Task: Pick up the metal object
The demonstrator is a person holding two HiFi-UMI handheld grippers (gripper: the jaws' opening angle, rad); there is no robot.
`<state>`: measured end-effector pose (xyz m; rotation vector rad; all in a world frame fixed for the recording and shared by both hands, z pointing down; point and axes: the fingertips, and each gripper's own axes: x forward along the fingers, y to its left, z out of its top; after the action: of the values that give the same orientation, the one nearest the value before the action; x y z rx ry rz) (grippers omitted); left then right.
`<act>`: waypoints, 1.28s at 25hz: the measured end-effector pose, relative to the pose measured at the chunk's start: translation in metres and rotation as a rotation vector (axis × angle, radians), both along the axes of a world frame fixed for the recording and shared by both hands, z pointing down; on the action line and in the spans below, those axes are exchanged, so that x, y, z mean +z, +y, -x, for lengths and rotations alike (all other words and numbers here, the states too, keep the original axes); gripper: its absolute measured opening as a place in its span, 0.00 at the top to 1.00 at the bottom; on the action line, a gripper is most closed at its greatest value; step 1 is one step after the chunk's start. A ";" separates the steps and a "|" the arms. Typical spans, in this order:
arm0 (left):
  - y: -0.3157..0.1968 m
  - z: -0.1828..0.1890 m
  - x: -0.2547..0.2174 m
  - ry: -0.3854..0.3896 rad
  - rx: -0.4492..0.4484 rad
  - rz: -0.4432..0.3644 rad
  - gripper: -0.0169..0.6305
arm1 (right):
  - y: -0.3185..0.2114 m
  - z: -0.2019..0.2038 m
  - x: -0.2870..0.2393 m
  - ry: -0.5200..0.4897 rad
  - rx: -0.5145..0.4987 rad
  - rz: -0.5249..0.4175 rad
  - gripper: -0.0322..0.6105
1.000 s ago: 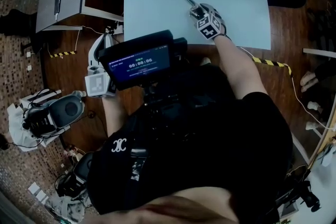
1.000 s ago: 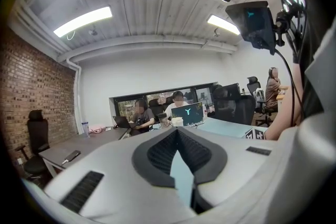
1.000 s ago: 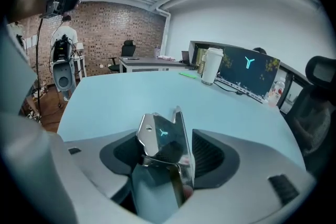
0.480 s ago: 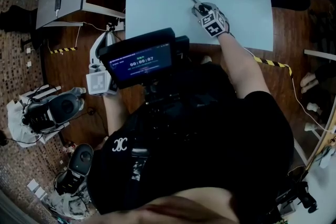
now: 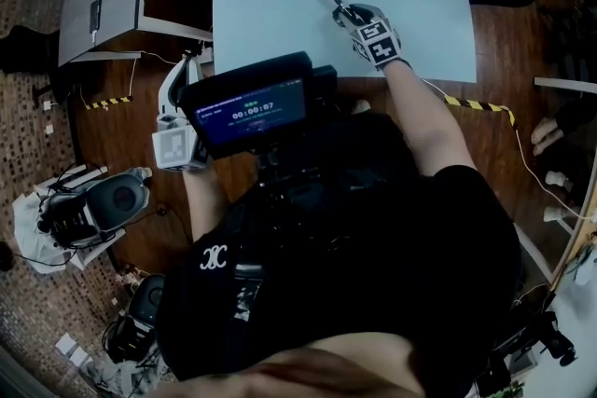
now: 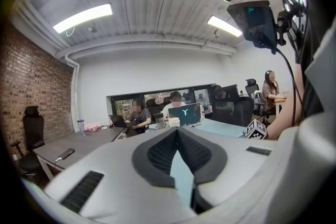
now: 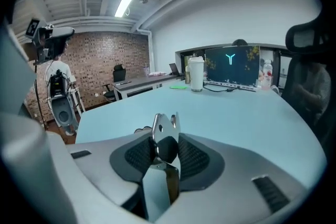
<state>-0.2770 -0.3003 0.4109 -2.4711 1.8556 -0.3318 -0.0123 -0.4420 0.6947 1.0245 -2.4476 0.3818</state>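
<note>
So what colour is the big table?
Light blue; the smooth table shows best in the right gripper view.

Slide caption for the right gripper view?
Right hand-held gripper, jaws closing on the metal object, light-blue table beyond.

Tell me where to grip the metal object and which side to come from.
Grip the metal object mid-length across its thin flat faces, coming in from its near end. The right gripper is closing its jaws there, the object between its fingers.
</note>
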 end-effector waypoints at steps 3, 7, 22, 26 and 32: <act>-0.003 -0.009 0.001 0.005 0.017 0.004 0.97 | 0.004 -0.010 -0.015 -0.042 0.026 -0.021 0.81; -0.007 -0.030 0.001 -0.020 0.054 -0.015 0.97 | 0.007 -0.035 -0.042 -0.114 0.077 -0.058 0.81; -0.004 -0.136 -0.052 -0.303 0.166 -0.308 0.96 | 0.033 -0.117 -0.188 -0.380 0.134 -0.357 0.82; -0.006 -0.134 -0.058 -0.304 0.153 -0.313 0.96 | 0.042 -0.124 -0.231 -0.423 0.132 -0.440 0.82; -0.007 -0.137 -0.066 -0.305 0.160 -0.321 0.96 | 0.054 -0.146 -0.277 -0.469 0.162 -0.538 0.82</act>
<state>-0.1400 -0.3069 0.3454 -2.1920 1.4548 -0.3499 0.1335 -0.3877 0.4176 1.4982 -2.9862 -0.0036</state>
